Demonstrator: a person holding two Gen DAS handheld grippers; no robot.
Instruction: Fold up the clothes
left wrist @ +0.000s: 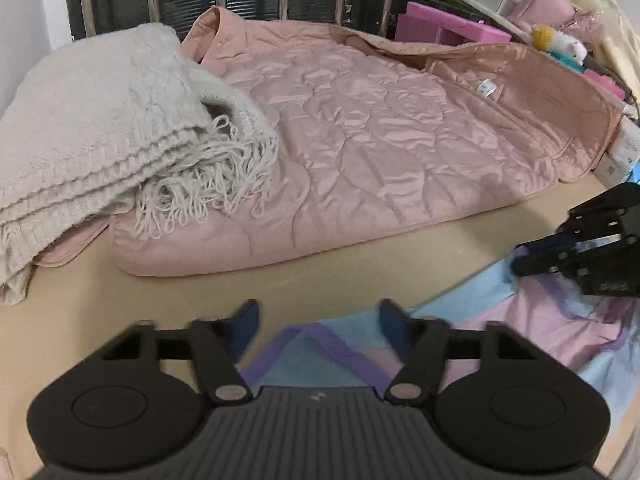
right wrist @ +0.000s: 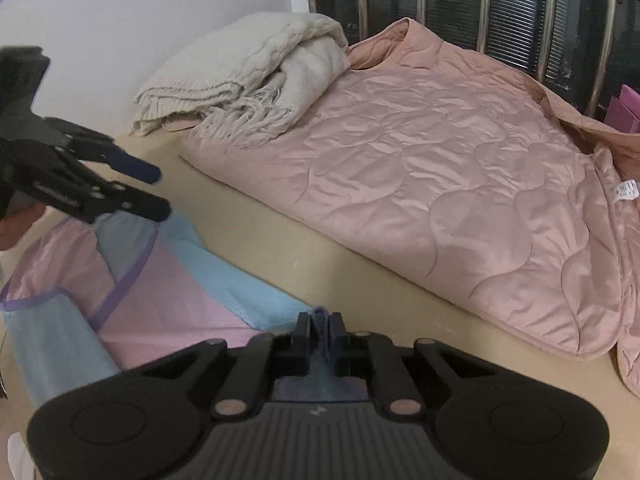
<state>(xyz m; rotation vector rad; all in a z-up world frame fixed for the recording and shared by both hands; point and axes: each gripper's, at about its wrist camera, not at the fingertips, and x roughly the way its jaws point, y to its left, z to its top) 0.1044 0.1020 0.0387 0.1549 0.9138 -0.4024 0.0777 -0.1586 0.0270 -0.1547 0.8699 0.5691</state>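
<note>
Currently right gripper (right wrist: 320,326) pinches the pink-and-blue purple-trimmed fabric garment (right wrist: 168,304) edge, which lies flat just below both grippers; left gripper (left wrist: 318,320) hovers parted, gripping nothing; judgement: clamp its near hem before lifting evenly.

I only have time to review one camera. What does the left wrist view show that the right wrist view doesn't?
Only the left wrist view: the left tongs open over the pastel garment, pink boxes and a plush toy at the back right.
Only the right wrist view: the right tongs shut on the garment's blue edge, and the white wall.
Both: the pink quilted jacket, cream fringed blanket and tan surface.
</note>
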